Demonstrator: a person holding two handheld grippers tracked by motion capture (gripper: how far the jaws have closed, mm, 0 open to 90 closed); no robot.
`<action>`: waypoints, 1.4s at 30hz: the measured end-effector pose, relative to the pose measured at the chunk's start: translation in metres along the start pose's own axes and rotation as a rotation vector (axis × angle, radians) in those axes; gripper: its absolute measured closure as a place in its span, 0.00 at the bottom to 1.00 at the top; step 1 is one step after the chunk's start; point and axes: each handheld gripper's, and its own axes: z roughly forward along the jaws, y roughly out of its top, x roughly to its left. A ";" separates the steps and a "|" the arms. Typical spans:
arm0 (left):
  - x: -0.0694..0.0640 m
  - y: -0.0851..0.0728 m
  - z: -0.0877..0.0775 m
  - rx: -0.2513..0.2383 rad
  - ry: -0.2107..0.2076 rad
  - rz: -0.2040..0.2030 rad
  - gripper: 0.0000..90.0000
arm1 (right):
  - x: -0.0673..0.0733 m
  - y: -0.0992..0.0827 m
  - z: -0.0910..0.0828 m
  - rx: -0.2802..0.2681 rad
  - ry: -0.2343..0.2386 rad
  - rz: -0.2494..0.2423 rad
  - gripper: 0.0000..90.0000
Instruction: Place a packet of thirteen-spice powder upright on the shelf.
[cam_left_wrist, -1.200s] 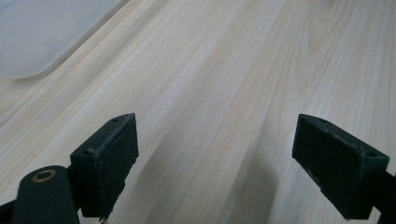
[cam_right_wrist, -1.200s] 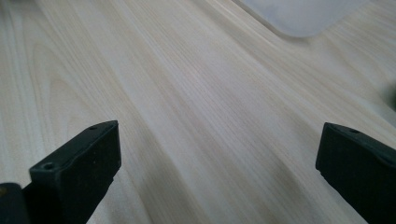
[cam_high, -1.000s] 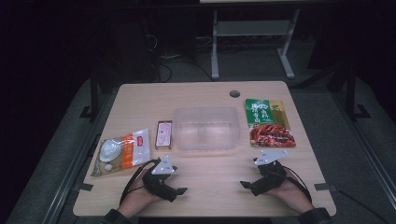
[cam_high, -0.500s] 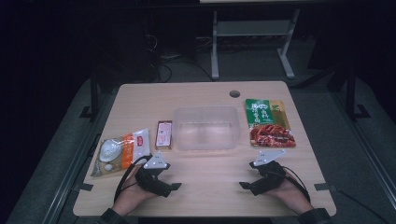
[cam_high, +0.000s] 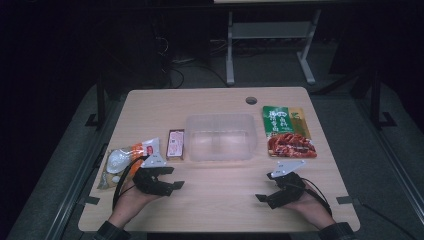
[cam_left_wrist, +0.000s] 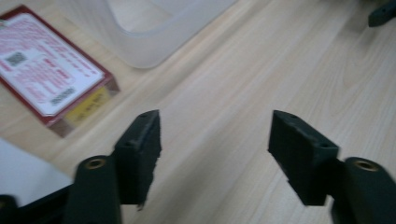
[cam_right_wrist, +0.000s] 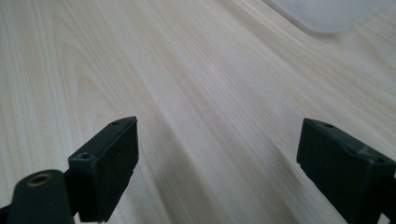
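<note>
A: We begin with the largest item, the pale wooden table (cam_high: 220, 200) with rounded corners, which bears everything else. What do we place next?

B: We place next the clear, rectangular plastic tub (cam_high: 219, 137), which stands at the middle of the table. To its right we see the flat green-and-red food pouch (cam_high: 288, 131), lying well apart from the tub's wall.

A: At the table's left edge we note the transparent snack bag with white and orange contents (cam_high: 125, 161). Between it and the tub we see the small flat red-edged box with a white printed label (cam_high: 175, 144), which lies just beside the tub. In the left gripper view the same box (cam_left_wrist: 49, 79) lies flat ahead and to the left of the jaws, with the tub's rounded corner (cam_left_wrist: 149, 32) beyond it.

B: We turn to the left black two-jaw gripper (cam_high: 172, 181). It hangs over bare wood near the bag and the box, touching neither. Its jaws have just been closing; they stand partly apart, with nothing between them.

A: We close with the right black two-jaw gripper (cam_high: 265, 196), held over bare wood in front of the pouch. Its jaws stand wide, with bare table between them.
</note>
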 end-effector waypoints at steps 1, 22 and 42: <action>0.002 0.001 -0.002 -0.002 0.006 -0.011 0.45 | 0.000 0.000 0.000 -0.001 -0.003 0.001 0.14; 0.059 0.026 -0.017 -0.008 0.097 -0.122 1.00 | -0.002 0.000 -0.001 -0.012 -0.020 0.020 0.14; 0.101 0.071 0.024 -0.008 0.170 -0.104 1.00 | -0.001 0.000 0.000 -0.017 -0.020 0.011 0.14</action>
